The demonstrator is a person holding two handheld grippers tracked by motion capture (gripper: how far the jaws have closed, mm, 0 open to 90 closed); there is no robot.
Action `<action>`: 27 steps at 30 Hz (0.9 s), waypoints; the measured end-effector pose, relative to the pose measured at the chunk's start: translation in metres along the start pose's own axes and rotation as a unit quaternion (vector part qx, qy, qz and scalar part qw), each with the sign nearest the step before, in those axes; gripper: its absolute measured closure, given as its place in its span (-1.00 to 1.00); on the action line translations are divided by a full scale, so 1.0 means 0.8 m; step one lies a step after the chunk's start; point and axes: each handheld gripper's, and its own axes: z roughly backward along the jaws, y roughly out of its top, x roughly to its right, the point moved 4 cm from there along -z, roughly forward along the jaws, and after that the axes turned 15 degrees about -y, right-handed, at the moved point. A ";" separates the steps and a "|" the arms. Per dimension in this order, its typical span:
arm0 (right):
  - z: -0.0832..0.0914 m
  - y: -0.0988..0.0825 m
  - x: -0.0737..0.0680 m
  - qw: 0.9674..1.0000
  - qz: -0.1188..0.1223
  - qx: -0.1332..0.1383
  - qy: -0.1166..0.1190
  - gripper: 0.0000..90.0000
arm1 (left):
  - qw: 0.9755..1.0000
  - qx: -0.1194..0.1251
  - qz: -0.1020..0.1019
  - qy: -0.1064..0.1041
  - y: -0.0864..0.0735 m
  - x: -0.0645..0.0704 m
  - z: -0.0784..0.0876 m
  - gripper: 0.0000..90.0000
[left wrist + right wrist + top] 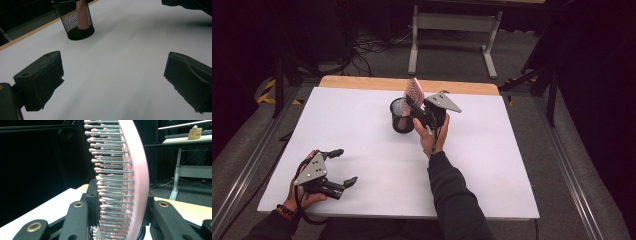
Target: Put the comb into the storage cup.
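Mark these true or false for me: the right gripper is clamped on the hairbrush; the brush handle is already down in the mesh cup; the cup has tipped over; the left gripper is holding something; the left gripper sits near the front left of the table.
1. True: the right gripper is shut on the pink hairbrush.
2. True: its handle stands inside the black mesh cup.
3. False: the cup stands upright.
4. False: the left gripper is open, nothing between its jaws.
5. True: it sits near the front left of the white table.
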 end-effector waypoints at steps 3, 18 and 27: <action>-0.001 -0.002 0.000 1.000 0.001 -0.003 -0.003 0.40 | 1.000 0.001 0.000 -0.002 0.000 0.000 0.000 -0.93; -0.003 -0.010 0.000 1.000 0.006 -0.014 -0.001 0.40 | 1.000 0.002 0.000 -0.003 0.000 0.000 0.000 -0.93; -0.004 -0.012 -0.001 1.000 0.007 -0.014 -0.001 0.40 | 1.000 0.002 0.001 -0.003 0.000 0.000 0.000 -0.93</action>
